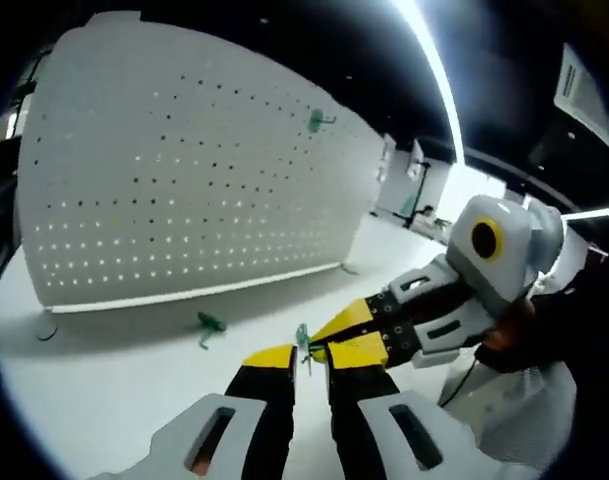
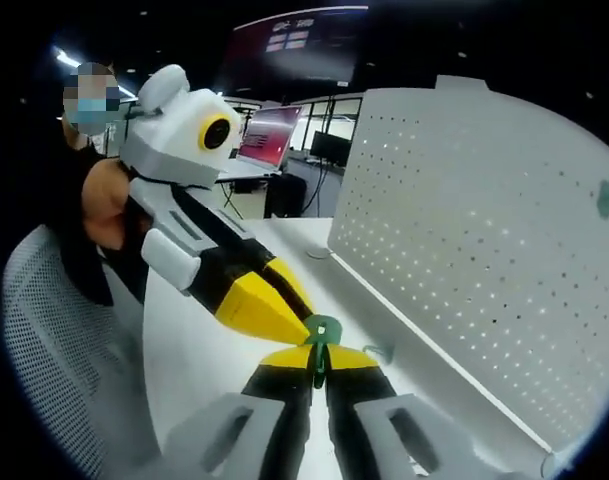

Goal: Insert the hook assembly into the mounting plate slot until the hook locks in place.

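The small green plastic hook (image 2: 322,345) sits pinched between my right tongs (image 2: 320,362) with my left tongs (image 1: 311,352) closed on it too, low over the white worktop (image 1: 114,385) and well short of the white perforated metal pegboard (image 1: 194,170). I judge it light, stiff and a little slick — thin enough to twist or snap, so I would hold its flat stem and leave the prongs free. Another green hook (image 1: 316,121) hangs high on the board — a spare green hook (image 1: 210,326) lies below.

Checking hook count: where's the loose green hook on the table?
In the left gripper view, the loose green hook lies on the white table, left of the tool tips, just in front of the pegboard.
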Motion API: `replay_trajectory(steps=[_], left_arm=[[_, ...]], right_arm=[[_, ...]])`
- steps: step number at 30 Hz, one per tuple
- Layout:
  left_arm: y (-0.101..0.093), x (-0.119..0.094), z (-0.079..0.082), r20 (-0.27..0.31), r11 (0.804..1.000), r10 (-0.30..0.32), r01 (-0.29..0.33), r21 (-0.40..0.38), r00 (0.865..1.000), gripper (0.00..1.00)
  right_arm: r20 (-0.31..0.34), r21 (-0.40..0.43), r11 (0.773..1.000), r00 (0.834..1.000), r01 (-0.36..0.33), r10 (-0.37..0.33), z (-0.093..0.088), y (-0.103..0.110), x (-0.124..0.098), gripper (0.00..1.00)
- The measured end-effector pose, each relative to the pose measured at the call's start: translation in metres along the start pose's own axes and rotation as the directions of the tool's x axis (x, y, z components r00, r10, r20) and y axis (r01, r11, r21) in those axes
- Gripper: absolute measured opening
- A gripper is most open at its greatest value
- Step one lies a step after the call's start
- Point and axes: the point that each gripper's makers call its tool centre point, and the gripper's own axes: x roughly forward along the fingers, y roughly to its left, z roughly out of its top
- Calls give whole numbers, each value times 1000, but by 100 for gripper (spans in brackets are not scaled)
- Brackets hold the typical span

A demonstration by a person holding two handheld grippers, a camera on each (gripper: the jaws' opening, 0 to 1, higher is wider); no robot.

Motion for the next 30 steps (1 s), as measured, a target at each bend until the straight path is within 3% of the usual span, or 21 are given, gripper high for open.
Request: replay_trajectory(steps=[15, 24, 30], left_arm=[[-3, -1, 5, 5, 997, 8, -8, 73, 1000, 33], [-10, -1, 13, 39, 996, -10, 7, 87, 999, 50], [-12, -1, 15, 46, 995, -16, 11, 100, 999, 55]], right_arm=[[3, 41, 997, 998, 58, -58, -2, -16, -8, 1], [-2, 88, 987, 991, 137, -137, -5, -37, -17, 1], [1, 132, 976, 985, 173, -174, -9, -51, -23, 1]])
